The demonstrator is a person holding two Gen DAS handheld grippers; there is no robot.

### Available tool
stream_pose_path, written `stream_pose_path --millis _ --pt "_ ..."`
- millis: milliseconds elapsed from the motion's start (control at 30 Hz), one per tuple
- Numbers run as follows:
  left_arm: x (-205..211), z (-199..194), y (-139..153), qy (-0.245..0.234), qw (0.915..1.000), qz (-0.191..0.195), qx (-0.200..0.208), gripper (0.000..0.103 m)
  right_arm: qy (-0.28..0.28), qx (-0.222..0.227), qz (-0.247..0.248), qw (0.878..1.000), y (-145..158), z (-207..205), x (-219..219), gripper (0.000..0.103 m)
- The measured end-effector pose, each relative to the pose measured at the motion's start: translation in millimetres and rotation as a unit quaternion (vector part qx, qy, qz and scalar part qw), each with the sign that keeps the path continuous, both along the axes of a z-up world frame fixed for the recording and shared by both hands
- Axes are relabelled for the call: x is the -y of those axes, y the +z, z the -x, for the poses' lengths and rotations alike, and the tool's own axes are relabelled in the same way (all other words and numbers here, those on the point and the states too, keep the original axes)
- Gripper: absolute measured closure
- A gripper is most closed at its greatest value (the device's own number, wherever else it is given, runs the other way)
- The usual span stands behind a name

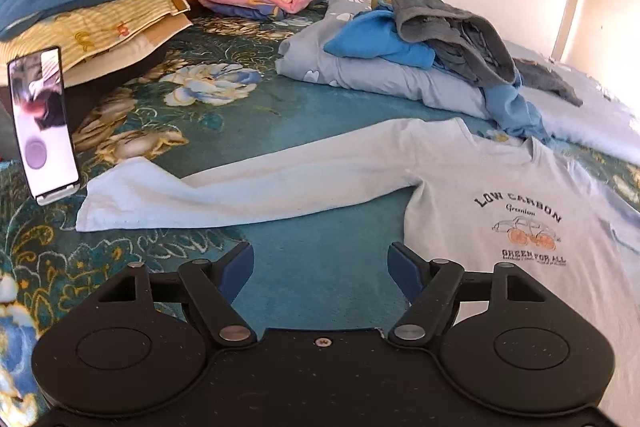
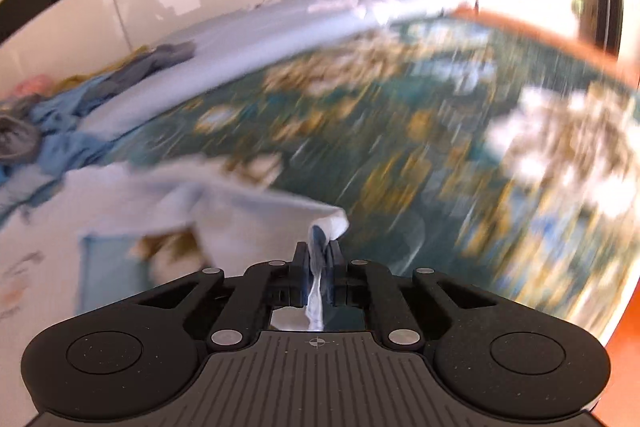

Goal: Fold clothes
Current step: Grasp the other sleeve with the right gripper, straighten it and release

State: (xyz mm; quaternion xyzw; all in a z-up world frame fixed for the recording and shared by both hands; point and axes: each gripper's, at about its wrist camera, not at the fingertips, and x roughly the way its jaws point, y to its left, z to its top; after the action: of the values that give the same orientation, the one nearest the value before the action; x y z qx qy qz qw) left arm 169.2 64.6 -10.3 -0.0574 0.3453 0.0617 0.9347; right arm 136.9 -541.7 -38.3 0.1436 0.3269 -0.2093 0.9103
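The pale blue long-sleeved printed T-shirt (image 1: 500, 187) lies flat on the teal floral bedspread (image 1: 312, 267), one sleeve stretched toward 9 o'clock, its hem cut off at 4 o'clock. The left gripper (image 1: 320, 263) stands wide, empty. The right gripper (image 2: 319, 251) pinches a sleeve cuff (image 2: 320, 227); that view is motion-blurred

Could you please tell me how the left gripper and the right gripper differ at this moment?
The left gripper is open and empty above the bedspread; the right gripper is shut on the pale shirt's sleeve. Left view is sharp; right is blurred. Both have blue pads.
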Motion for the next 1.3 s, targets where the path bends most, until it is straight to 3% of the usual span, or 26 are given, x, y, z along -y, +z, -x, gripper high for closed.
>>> stream_pose_path --millis 133,267,400,633,733,767,867,1000,1167,1300 --pt "10 -9 -2 -0.002 0.9999 -0.012 -0.012 0.03 0.0 -0.011 0.08 0.997 19 -29 34 0.097" --pt "20 -17 0 -0.006 0.9996 -0.025 -0.015 0.029 0.01 -0.039 0.118 0.992 16 -63 56 0.097" --pt "28 -20 3 -0.013 0.999 -0.038 -0.018 0.029 0.007 -0.072 0.107 0.992 -5 -82 67 0.097" --pt "28 -16 6 -0.018 0.9991 -0.034 -0.02 0.028 -0.001 -0.096 0.084 0.992 -25 -68 66 0.094" --pt "26 -8 13 -0.029 0.9993 -0.022 -0.008 0.028 -0.009 -0.081 0.092 0.992 -10 -52 60 0.085" --pt "25 -5 16 -0.034 0.9992 -0.018 -0.002 0.026 -0.012 -0.074 0.092 0.993 -4 -46 56 0.077" --pt "22 9 20 -0.044 0.999 -0.004 0.01 0.023 -0.02 -0.053 0.084 0.995 15 -21 37 0.073" --pt "14 30 14 -0.055 0.998 0.031 0.0 0.023 0.054 -0.036 0.035 0.997 16 18 -23 0.066" --pt "11 56 0 -0.078 0.9941 0.07 -0.026 0.023 0.161 -0.035 -0.048 0.985 -7 60 -107 0.056" --pt "19 77 -8 -0.123 0.9903 0.059 -0.027 0.023 0.205 -0.023 -0.088 0.975 -20 86 -154 0.054"
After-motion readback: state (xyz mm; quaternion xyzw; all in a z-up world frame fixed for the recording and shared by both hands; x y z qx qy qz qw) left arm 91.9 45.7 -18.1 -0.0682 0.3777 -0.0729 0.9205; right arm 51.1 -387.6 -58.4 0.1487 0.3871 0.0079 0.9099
